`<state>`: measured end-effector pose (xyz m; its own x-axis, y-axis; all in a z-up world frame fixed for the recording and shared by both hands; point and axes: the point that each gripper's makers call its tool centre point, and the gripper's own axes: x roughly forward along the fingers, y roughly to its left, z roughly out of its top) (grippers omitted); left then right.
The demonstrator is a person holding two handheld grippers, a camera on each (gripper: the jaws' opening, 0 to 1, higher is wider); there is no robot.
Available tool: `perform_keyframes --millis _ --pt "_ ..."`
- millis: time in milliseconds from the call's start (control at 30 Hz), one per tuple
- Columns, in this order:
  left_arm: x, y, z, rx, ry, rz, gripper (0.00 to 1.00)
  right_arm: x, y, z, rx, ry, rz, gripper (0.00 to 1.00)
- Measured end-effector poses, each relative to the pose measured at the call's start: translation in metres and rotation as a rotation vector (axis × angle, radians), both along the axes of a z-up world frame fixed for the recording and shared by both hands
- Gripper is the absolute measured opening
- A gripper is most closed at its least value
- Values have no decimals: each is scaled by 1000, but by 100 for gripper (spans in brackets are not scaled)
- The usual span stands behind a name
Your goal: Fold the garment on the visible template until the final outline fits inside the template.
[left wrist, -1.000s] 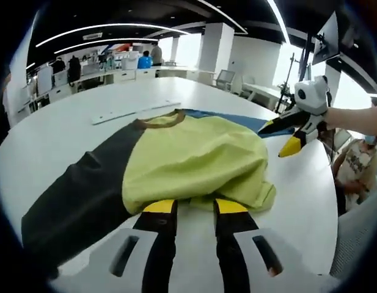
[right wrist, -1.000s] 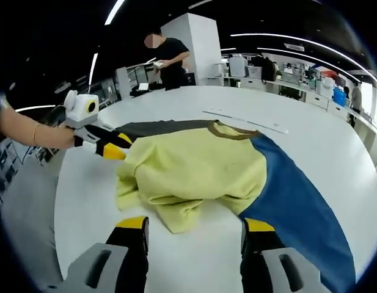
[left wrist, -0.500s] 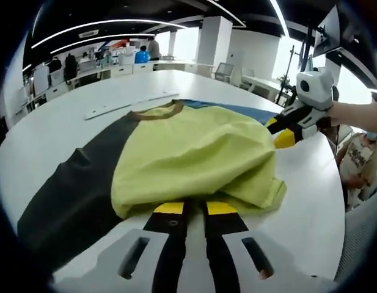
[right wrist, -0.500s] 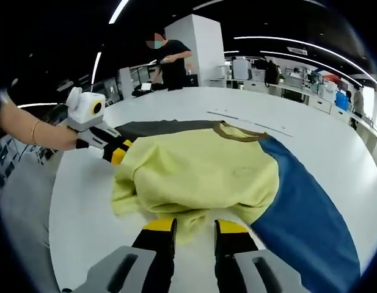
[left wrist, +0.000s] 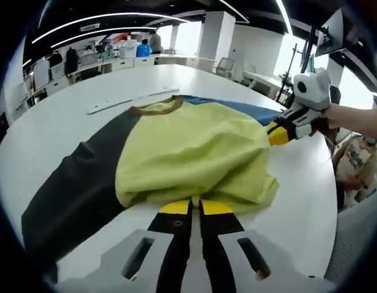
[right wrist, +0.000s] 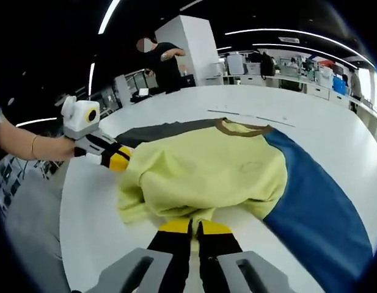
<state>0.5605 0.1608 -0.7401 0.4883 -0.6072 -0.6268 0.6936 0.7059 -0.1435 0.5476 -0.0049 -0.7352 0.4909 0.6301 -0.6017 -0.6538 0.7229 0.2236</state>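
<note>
Left gripper view: the left gripper [left wrist: 195, 206], at six o'clock, has its yellow-tipped jaws drawn together on the near hem of the yellow-green garment [left wrist: 194, 152], where a second ago they stood apart short of the cloth. The garment lies bunched at centre on the white table [left wrist: 60, 131], with its black sleeve [left wrist: 72, 189] trailing to eight o'clock and its blue sleeve [left wrist: 237, 110] running to one o'clock. No template outline can be made out under it.

In the right gripper view, the right gripper [right wrist: 189, 227] has likewise narrowed from a wide spread to a pinch on the hem at six o'clock, while the left gripper sits at nine o'clock against the cloth's far edge. A flat white strip [right wrist: 249, 117] lies beyond the brown collar [right wrist: 240, 128] at twelve o'clock.

With both ends of the hem apparently caught, the fold looks ready to begin; the sleeves remain fully spread, so most of the work seems to lie ahead.
</note>
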Motion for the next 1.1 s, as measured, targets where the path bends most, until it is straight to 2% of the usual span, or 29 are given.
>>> perform_keyframes --millis 133,267,367,533,600,700,900,1033,1100 --pt "-9 7 11 14 -19 -9 1 -4 -5 10 14 2 -16 0" --pt "-20 15 22 8 -9 21 1 -11 -9 24 39 10 -32 0" --pt "-30 15 26 -2 -8 12 1 -17 -11 30 33 4 -36 0" --pt "-47 18 30 -17 13 32 2 -30 -18 33 -15 12 -37 0" --pt "-51 18 32 -37 19 47 2 -35 -21 33 -29 40 -50 0" --pt "-60 20 33 -50 38 77 2 -42 -24 36 -42 47 -55 0" --pt "-76 22 38 -65 45 85 2 -56 -26 42 -60 59 -58 0" --pt "-86 22 49 -141 71 113 2 -68 -27 43 -101 65 -51 0" --pt "-92 23 48 -134 79 112 2 -76 -26 41 -108 81 -43 0"
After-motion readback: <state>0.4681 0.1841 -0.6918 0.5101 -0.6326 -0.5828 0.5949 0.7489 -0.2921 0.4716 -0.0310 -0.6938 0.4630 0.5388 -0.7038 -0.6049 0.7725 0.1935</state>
